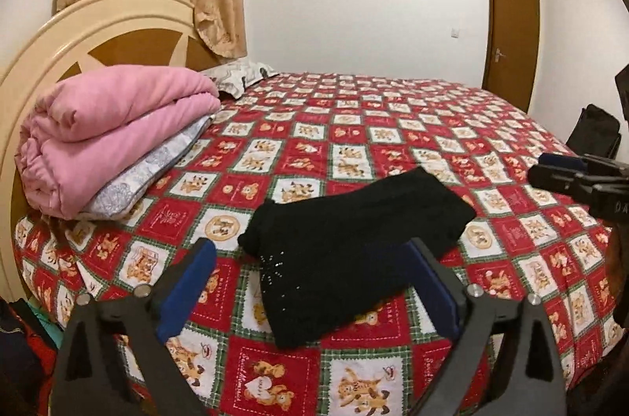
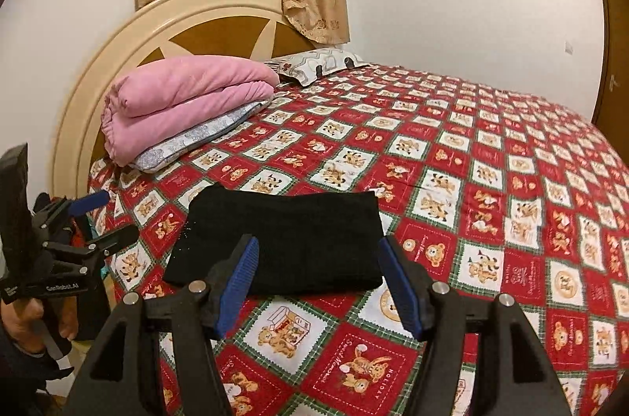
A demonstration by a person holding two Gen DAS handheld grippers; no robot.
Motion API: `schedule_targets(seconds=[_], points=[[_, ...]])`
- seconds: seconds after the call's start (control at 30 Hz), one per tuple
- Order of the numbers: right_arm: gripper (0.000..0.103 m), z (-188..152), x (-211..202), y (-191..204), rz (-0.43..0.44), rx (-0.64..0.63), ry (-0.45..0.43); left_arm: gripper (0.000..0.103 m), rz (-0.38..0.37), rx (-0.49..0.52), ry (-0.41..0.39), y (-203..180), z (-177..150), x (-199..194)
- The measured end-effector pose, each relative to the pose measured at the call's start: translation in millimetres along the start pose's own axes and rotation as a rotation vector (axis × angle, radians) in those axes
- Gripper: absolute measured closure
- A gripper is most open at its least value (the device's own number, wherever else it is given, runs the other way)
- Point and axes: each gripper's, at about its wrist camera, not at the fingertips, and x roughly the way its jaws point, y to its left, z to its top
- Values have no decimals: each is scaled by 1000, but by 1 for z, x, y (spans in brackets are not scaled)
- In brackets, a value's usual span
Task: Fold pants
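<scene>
Black pants (image 1: 346, 251) lie folded into a compact rectangle on the red patterned bedspread (image 1: 393, 125), near the bed's front edge. They also show in the right wrist view (image 2: 283, 239). My left gripper (image 1: 314, 259) is open and empty, held above and just in front of the pants. My right gripper (image 2: 318, 251) is open and empty, also just in front of the pants. The right gripper shows at the right edge of the left wrist view (image 1: 566, 172), and the left gripper at the left edge of the right wrist view (image 2: 106, 215).
A folded pink quilt (image 1: 110, 141) lies on a grey patterned pillow (image 1: 157, 172) by the round headboard (image 1: 70, 35). Another pillow (image 1: 240, 74) lies at the back. A brown door (image 1: 511, 35) and a black bag (image 1: 597, 129) are at the right.
</scene>
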Motion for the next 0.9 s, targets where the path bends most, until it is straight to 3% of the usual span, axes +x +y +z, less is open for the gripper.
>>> schedule_targets(seconds=[0.8,0.9], points=[[38,-3,1,14,12,-28,-8,0,8,-21,-5,1,-2,-2],[38,-3,0,18,9,-44,-11,0,-27,-57,12,6,-1,0]])
